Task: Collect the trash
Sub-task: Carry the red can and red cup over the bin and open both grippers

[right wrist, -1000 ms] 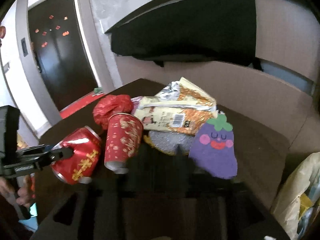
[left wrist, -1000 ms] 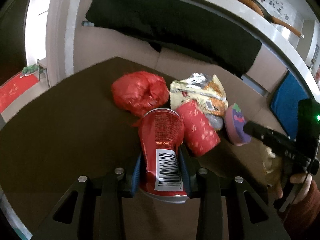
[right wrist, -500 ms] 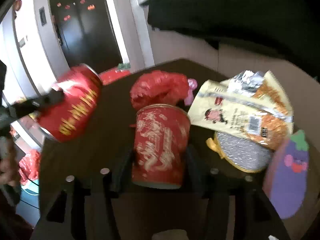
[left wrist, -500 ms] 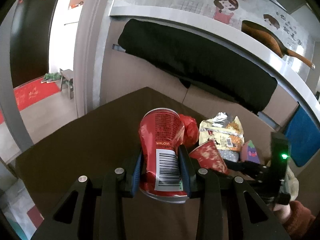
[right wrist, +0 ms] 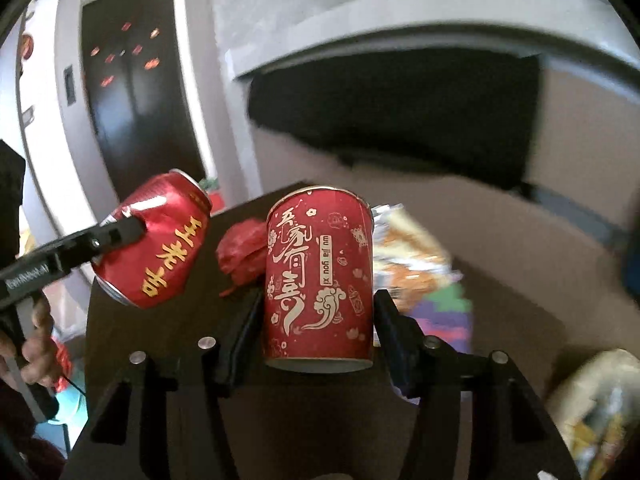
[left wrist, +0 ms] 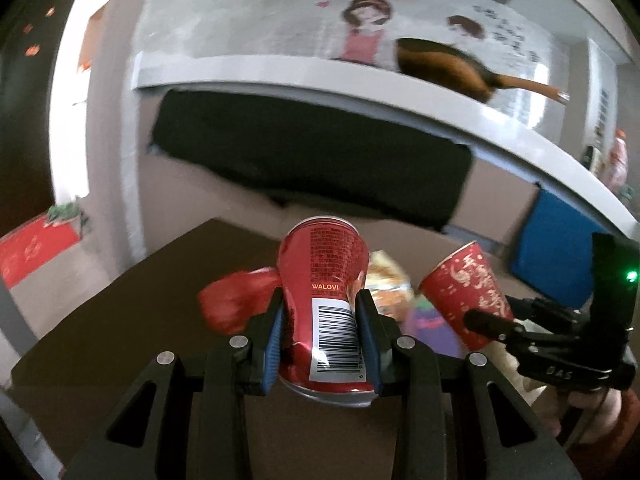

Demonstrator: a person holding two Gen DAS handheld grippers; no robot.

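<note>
**Q:** Two grippers, two pieces of trash: what does each one hold?

**A:** Left gripper (left wrist: 323, 334) pinches a dented red can (left wrist: 326, 308) between its blue pads, near the can's base, barcode facing the camera. The can is tilted and lifted clear of the dark tabletop (left wrist: 132, 320). Right gripper (right wrist: 318, 332) carries a red paper cup (right wrist: 320, 280) upright between its jaws. Those jaws are closing, and the cup sits between them, also off the tabletop.

**Q:** What is left behind?

**A:** On the tabletop lie a crumpled red bag (right wrist: 242, 254), a foil snack packet (right wrist: 404, 256) and a purple eggplant-shaped piece (right wrist: 444, 320). All three are bunched close together, beyond the held items.

**Q:** Where does the trash go?

**A:** No bin shows clearly. A pale plastic bag (right wrist: 596, 404) sits low on the right in the right wrist view, beside the tabletop. It may be the collection bag, but I cannot confirm that.

**Q:** How should this step be done well?

**A:** My judgement: keep both holds steady during the carry. The can is already dented, so extra squeeze adds nothing; the grip looks firm. The paper cup is soft, so the right jaws should close only enough to stop it slipping, or the wall will buckle. Keep the two grippers apart, since can and cup hang near each other. Release each one only when it is over the container's mouth.
</note>
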